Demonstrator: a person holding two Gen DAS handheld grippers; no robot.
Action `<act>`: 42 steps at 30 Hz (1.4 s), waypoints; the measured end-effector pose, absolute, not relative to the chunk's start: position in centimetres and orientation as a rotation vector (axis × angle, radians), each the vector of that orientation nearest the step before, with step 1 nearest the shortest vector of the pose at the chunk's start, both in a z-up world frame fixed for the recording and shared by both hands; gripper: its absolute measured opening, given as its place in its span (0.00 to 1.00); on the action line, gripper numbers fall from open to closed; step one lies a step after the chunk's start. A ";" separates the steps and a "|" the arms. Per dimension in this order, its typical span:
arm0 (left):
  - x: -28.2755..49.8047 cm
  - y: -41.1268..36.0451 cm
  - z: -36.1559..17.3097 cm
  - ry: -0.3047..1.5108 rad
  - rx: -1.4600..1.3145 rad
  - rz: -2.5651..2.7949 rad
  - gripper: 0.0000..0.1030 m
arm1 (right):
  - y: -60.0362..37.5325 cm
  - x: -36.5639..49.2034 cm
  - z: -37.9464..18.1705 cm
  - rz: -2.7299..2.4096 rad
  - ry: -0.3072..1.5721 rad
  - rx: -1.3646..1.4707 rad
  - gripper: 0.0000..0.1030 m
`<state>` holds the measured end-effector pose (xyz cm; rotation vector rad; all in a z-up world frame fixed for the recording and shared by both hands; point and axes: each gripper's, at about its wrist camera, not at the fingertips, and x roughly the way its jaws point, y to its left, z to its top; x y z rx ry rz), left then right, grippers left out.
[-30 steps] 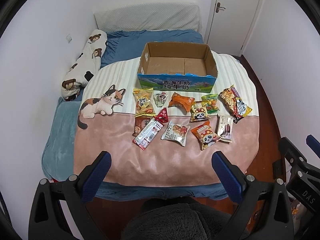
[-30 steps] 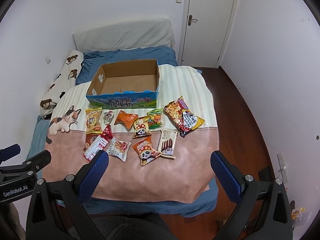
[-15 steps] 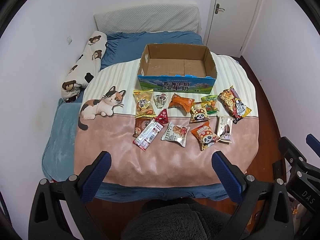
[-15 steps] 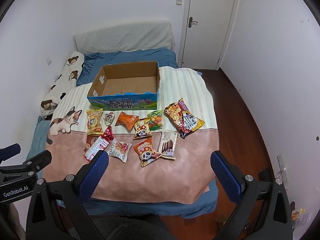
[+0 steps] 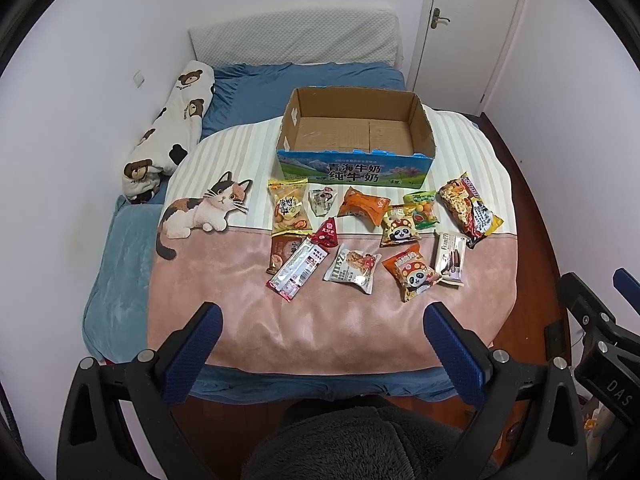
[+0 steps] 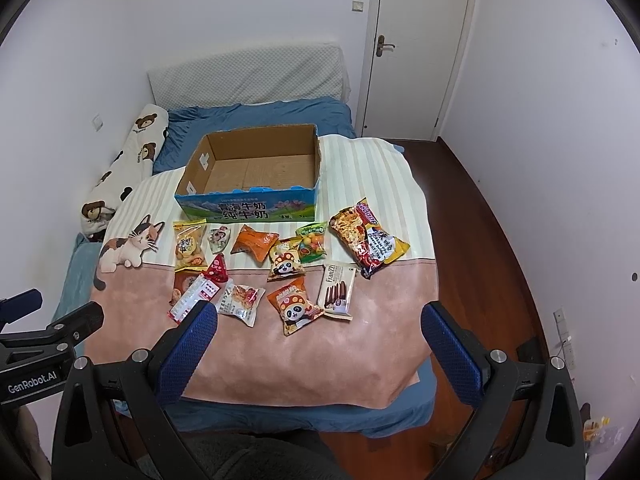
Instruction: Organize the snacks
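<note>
An open cardboard box (image 5: 354,168) (image 6: 248,210) with a blue printed front stands empty on the bed. Several snack packets lie in front of it on the blanket: a yellow cracker bag (image 5: 288,208), an orange pack (image 5: 362,210) (image 6: 256,242), a noodle bag (image 5: 470,210) (image 6: 368,242), a Franzzi wafer pack (image 5: 450,258) (image 6: 337,292), two panda packs (image 5: 414,272) (image 6: 294,306). My left gripper (image 5: 322,354) and my right gripper (image 6: 318,350) both hover open over the blanket's near edge, holding nothing.
The pink and striped blanket (image 5: 320,320) with a cat print covers a blue bed (image 5: 304,80). A bear-print bolster (image 5: 168,136) lies along the left wall. A shut white door (image 6: 416,52) stands at the back; wooden floor (image 6: 488,240) runs right of the bed.
Both views have shifted slightly, the scene sitting a little lower in frame. No snack has moved and both grippers stay open.
</note>
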<state>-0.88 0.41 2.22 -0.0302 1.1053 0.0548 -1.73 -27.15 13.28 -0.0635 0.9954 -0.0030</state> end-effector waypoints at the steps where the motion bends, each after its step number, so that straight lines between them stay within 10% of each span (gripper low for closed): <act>1: -0.9 0.4 2.3 1.104 -0.029 0.053 1.00 | -27.2 -1.7 13.3 -0.003 0.996 -0.064 1.00; 25: 1.9 1.6 0.8 1.103 -0.058 0.056 1.00 | -27.1 0.8 12.1 -0.023 1.017 -0.049 1.00; 42: 17.1 -3.3 -18.6 1.446 -0.212 0.059 1.00 | -38.0 21.6 -8.1 -0.007 1.292 -0.115 1.00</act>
